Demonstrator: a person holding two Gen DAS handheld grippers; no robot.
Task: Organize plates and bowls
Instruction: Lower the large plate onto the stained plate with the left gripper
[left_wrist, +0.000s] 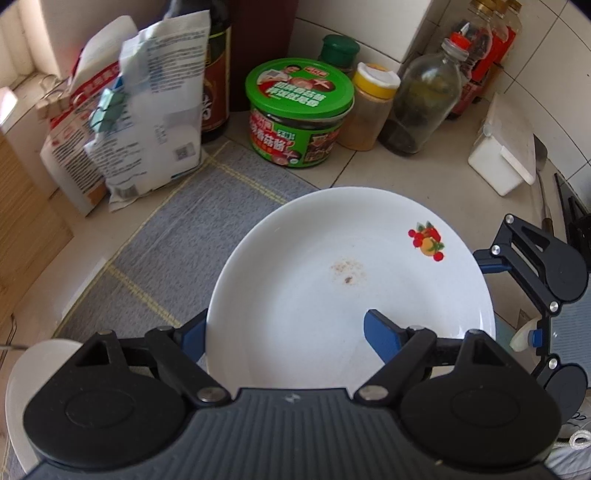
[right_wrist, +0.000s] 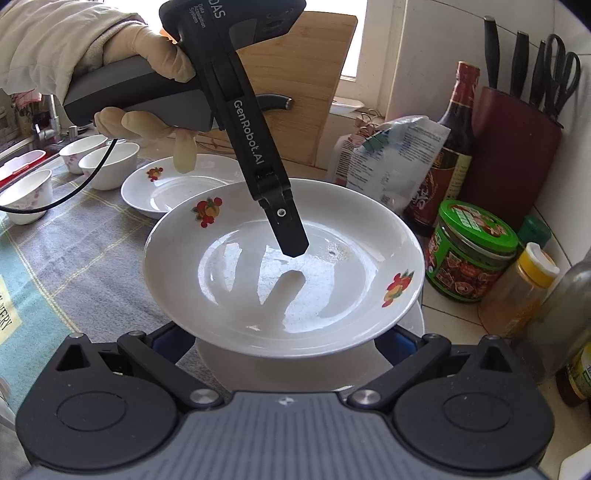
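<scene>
Step in hand: carrying a white fruit-print plate (right_wrist: 280, 273) over the counter, judged to be on its way onto a stack or resting spot.
Left gripper (left_wrist: 284, 332): jaws narrowed on the plate's rim, one blue finger (left_wrist: 380, 332) over the inside, the other under the edge; the plate looks pinched and lifted.
Right gripper (right_wrist: 284, 343): its fingers sit beside the near rim, below the plate; whether they press on it cannot be told.
Plate position: raised and tilted above another white plate (right_wrist: 303, 365) just under it; a third fruit-print plate (right_wrist: 177, 188) lies further back on the grey checked mat (right_wrist: 92, 251), near three bowls (right_wrist: 107, 164).
Doing it well: keep the plate level, centre it over the lower plate, lower slowly, release only once the rims meet.
Risk: the green-lidded jar (right_wrist: 472, 251) and bottles stand near the right.
</scene>
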